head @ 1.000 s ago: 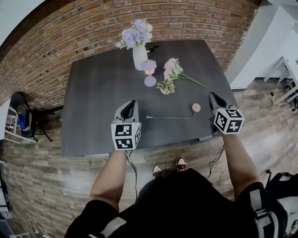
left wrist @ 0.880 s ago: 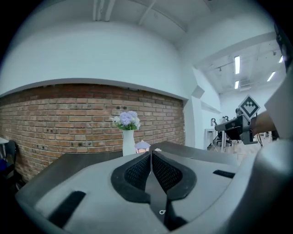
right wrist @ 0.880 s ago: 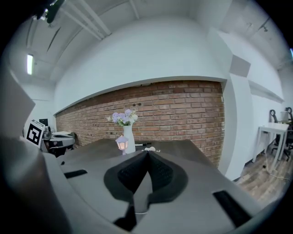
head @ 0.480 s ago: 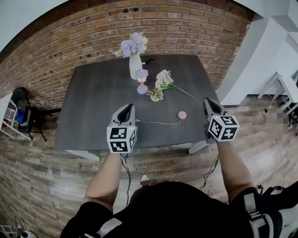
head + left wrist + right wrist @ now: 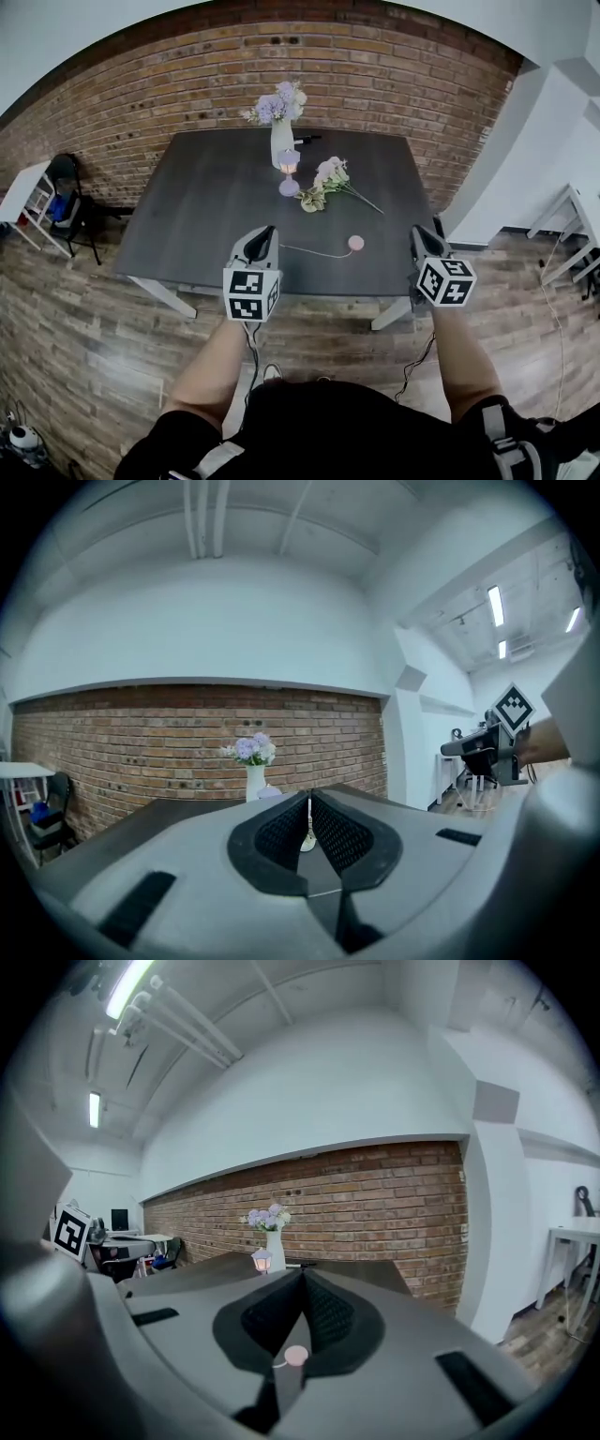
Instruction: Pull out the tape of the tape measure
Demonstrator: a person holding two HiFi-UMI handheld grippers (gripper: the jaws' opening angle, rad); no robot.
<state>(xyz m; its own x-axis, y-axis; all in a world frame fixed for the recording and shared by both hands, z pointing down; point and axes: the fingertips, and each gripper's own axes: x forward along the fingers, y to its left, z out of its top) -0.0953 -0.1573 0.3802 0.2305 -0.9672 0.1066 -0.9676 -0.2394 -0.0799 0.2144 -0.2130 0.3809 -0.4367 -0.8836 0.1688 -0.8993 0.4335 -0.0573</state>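
Note:
A small round pink tape measure [image 5: 355, 243] lies on the dark table [image 5: 206, 216] near its front edge. A thin length of tape [image 5: 314, 253] runs out of it to the left and ends close to my left gripper [image 5: 268, 231], apart from it as far as I can tell. That gripper is shut with nothing seen in it; in the left gripper view [image 5: 309, 803] its pads meet. My right gripper [image 5: 416, 232] hovers at the table's front right corner, right of the case, also shut and empty. The pink tape measure [image 5: 295, 1355] shows low in the right gripper view, below the closed right gripper [image 5: 302, 1279].
A white vase of purple flowers [image 5: 281, 139], a small lilac lantern [image 5: 289, 173] and a loose flower stem [image 5: 330, 180] sit at the table's far middle. A brick wall [image 5: 375, 84] stands behind. A chair [image 5: 67, 192] is at left, a white table [image 5: 567, 225] at right.
The person has stepped back from the table, so it looks smaller and farther. Both grippers have drawn back to the table's front edge. The tape measure and pulled-out tape lie still.

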